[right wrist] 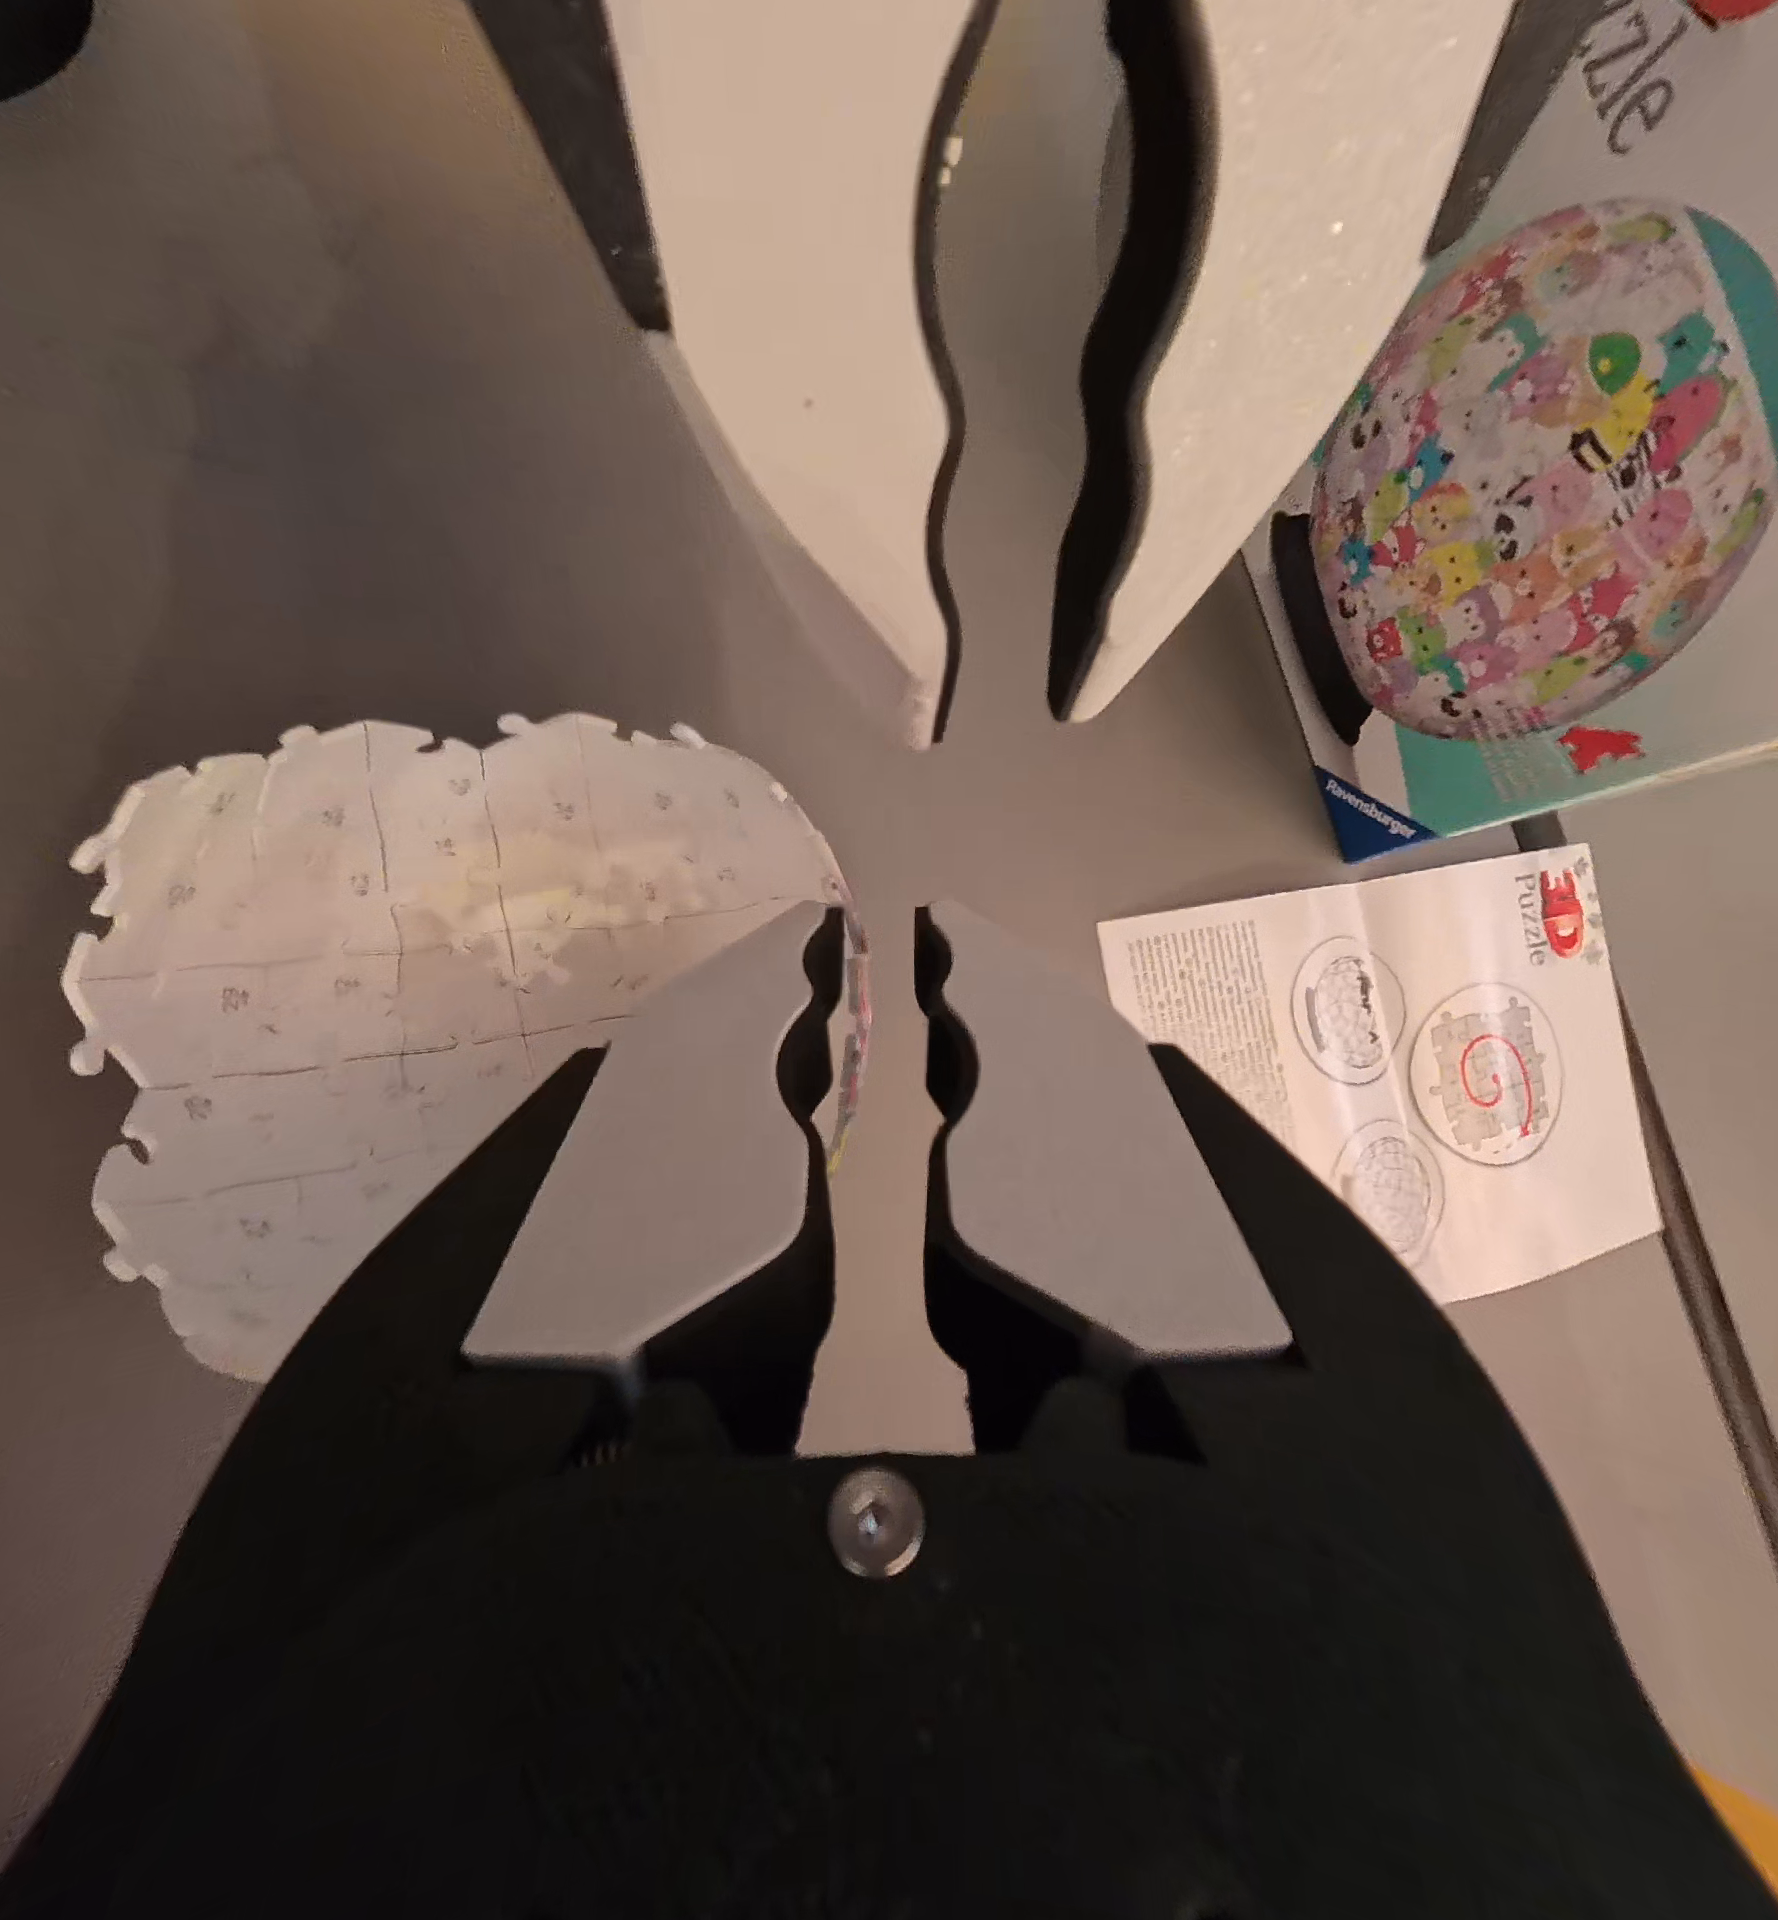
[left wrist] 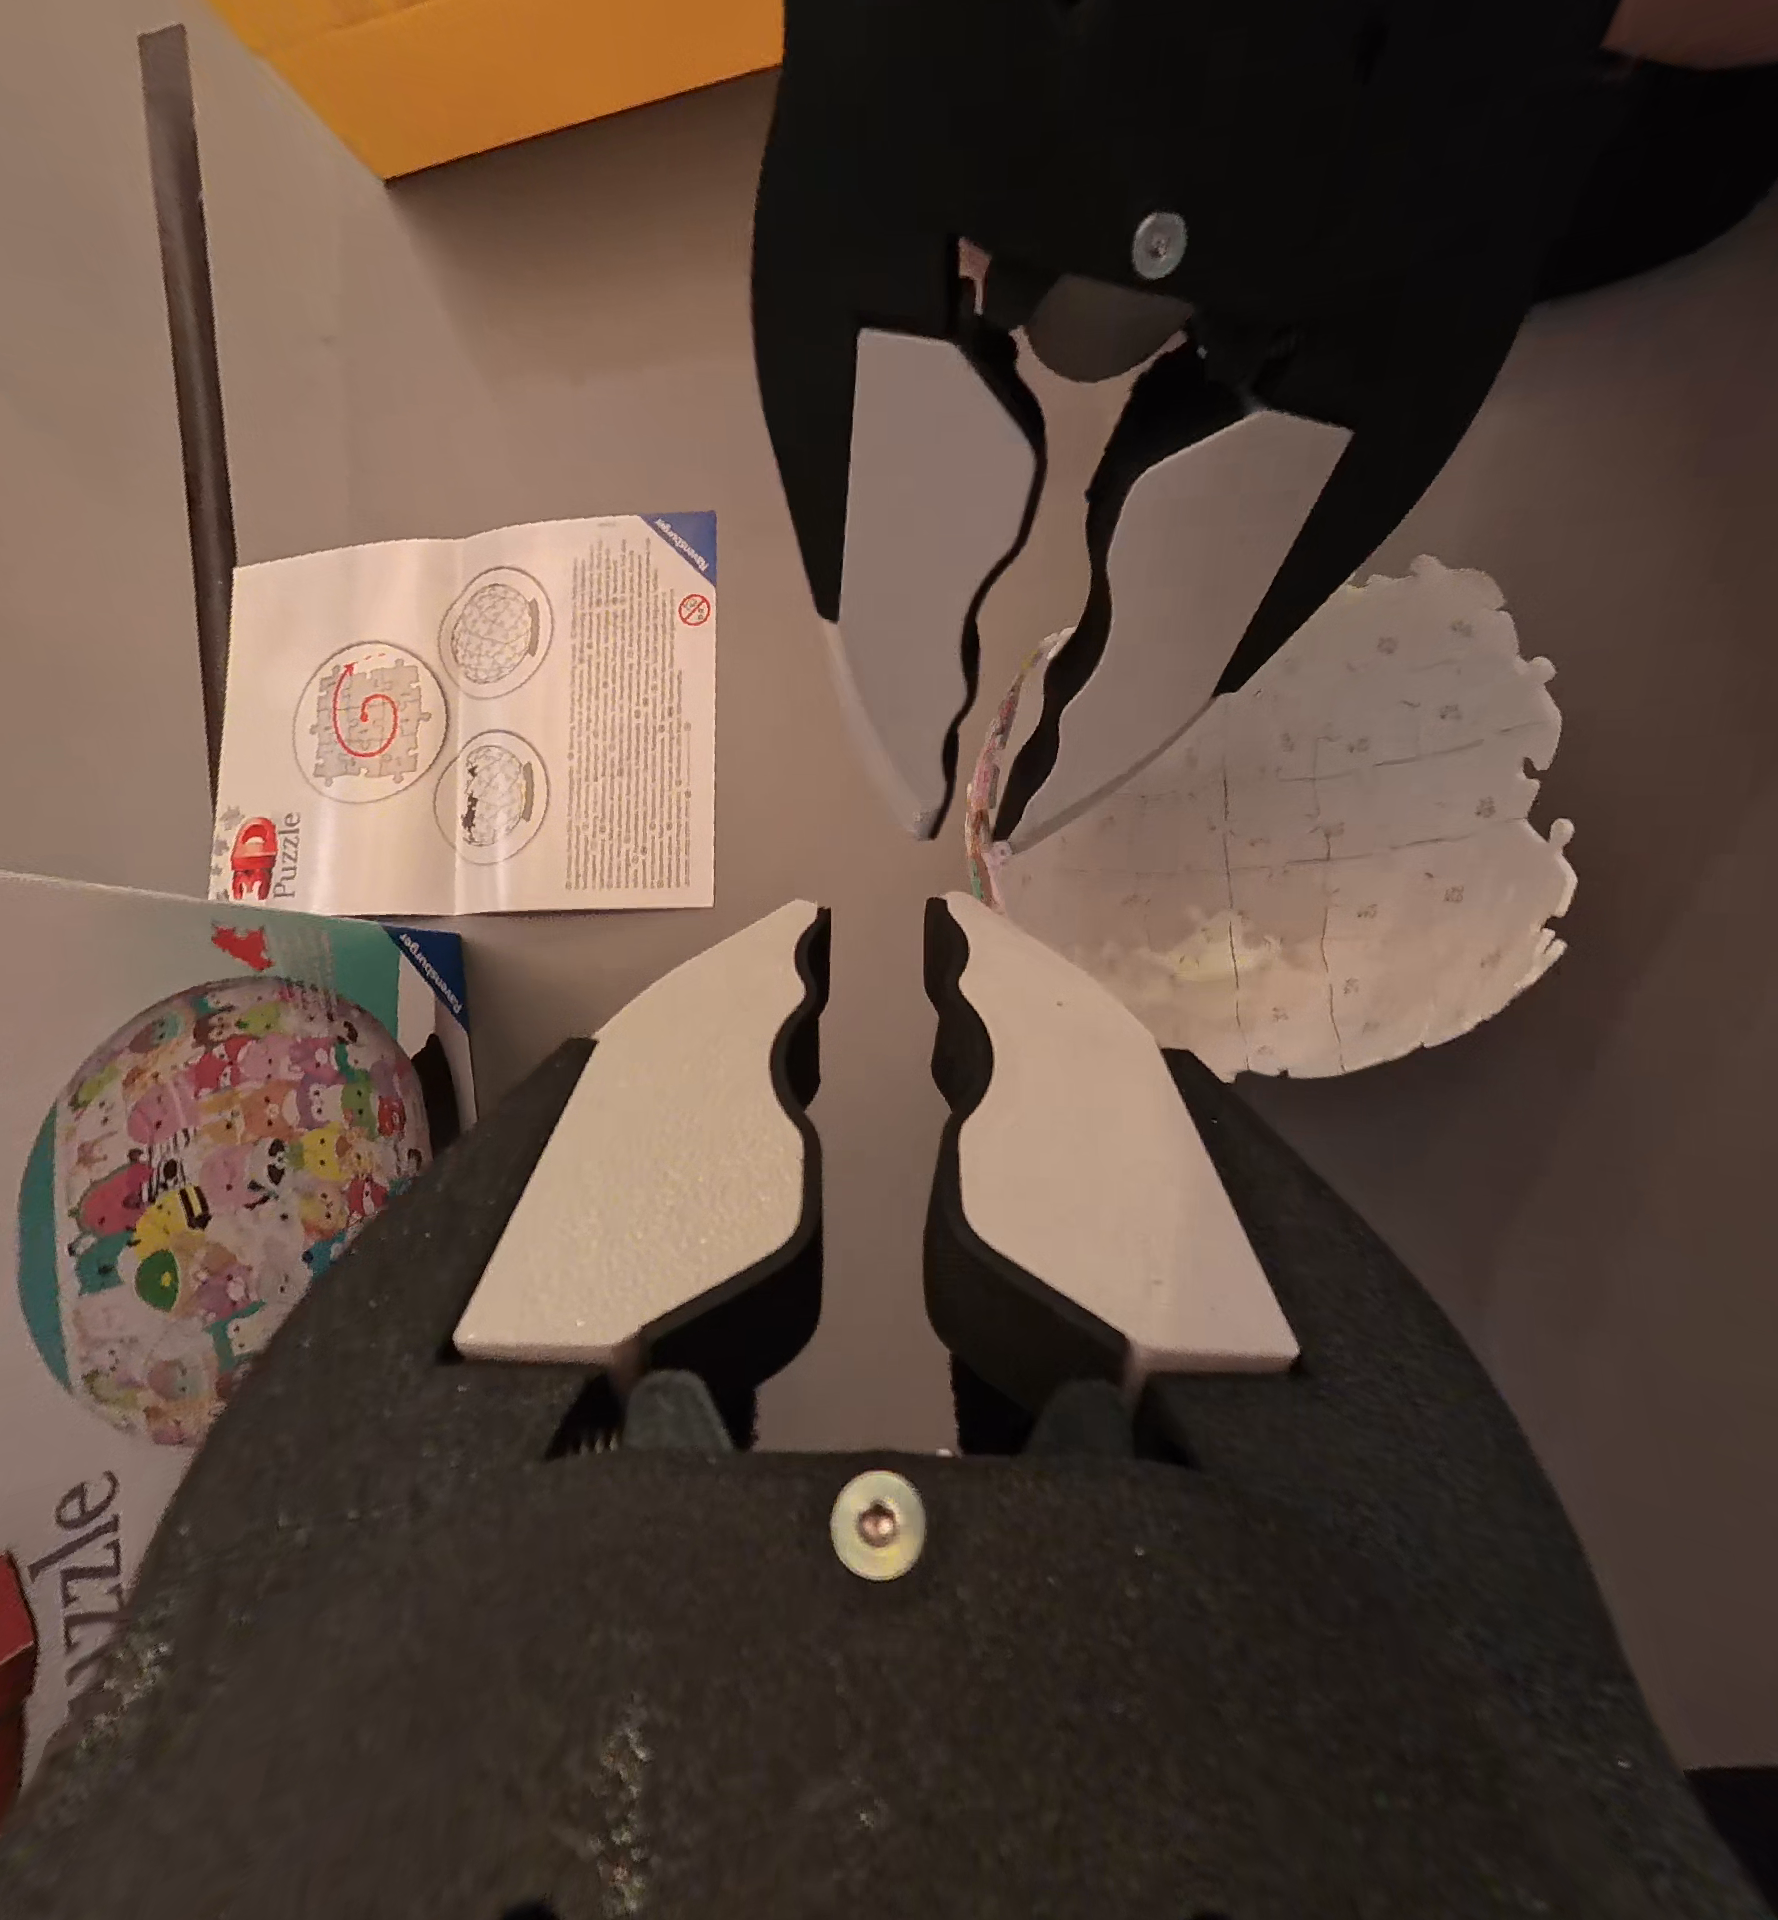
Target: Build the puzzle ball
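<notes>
Two grippers face each other tip to tip over a grey table [left wrist: 552, 364]. The left gripper [left wrist: 877, 906], lower centre of the left wrist view, has a clear gap between its fingers and nothing in it, so it is open and empty.

The right gripper [right wrist: 880, 914], lower centre of its own view, has its tips at the rim of the half-built puzzle ball [right wrist: 365, 987]. The coloured edge of the shell runs up between its fingers, against the left one, but a gap shows on the other side. It looks loosely around the rim, not pinching; I cannot tell if it truly holds it.

The puzzle ball is a curved shell with its white inside facing the cameras: centre left in the right wrist view, centre right in the left wrist view. It seems turned open-side up so the jagged edge is reachable for new pieces.

The instruction sheet [left wrist: 469, 717] lies flat at centre left of the left wrist view, and the puzzle box [left wrist: 168, 1143] at lower left, probably kept there for reference. A yellow box [left wrist: 511, 73] is at top. No loose piece visible.
</notes>
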The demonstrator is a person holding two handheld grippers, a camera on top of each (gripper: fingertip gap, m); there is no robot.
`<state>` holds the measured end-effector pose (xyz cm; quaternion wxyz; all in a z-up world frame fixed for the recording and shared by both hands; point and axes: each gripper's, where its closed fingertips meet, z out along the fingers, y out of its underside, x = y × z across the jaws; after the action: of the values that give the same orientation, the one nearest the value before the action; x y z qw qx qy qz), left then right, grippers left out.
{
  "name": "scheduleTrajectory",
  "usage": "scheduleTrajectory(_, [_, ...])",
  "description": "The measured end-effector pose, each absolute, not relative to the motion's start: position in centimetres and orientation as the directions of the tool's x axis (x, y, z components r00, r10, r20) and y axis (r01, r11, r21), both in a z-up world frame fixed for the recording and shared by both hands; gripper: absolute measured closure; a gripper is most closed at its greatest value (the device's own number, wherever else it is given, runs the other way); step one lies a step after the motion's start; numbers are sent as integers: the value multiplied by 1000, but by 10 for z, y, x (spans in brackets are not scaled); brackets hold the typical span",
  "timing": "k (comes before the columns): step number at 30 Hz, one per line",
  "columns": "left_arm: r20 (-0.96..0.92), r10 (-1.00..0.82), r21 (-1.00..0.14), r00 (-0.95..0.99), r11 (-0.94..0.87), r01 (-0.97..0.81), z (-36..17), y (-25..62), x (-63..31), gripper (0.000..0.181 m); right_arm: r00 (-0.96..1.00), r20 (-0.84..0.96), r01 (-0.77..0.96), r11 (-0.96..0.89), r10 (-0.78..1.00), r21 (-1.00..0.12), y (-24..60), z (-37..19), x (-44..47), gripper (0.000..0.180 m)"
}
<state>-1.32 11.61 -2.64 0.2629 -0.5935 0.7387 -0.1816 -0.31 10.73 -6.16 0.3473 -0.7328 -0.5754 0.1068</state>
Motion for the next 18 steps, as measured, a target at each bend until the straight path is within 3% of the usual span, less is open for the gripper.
scheduleTrajectory(8, [-166,-976,-596,-140,212,-774,-25,119,-22,164,215,293,803,3,932,-596,99,-59,3,153])
scheduleTrajectory(12, [-168,-975,-589,-145,217,-778,-27,118,-22,164,190,320,858,2,928,-514,106,-71,4,154])
scheduleTrajectory(18, [-167,-974,-579,-151,221,-785,-28,117,-24,165,143,315,883,23,938,-469,108,-80,0,174])
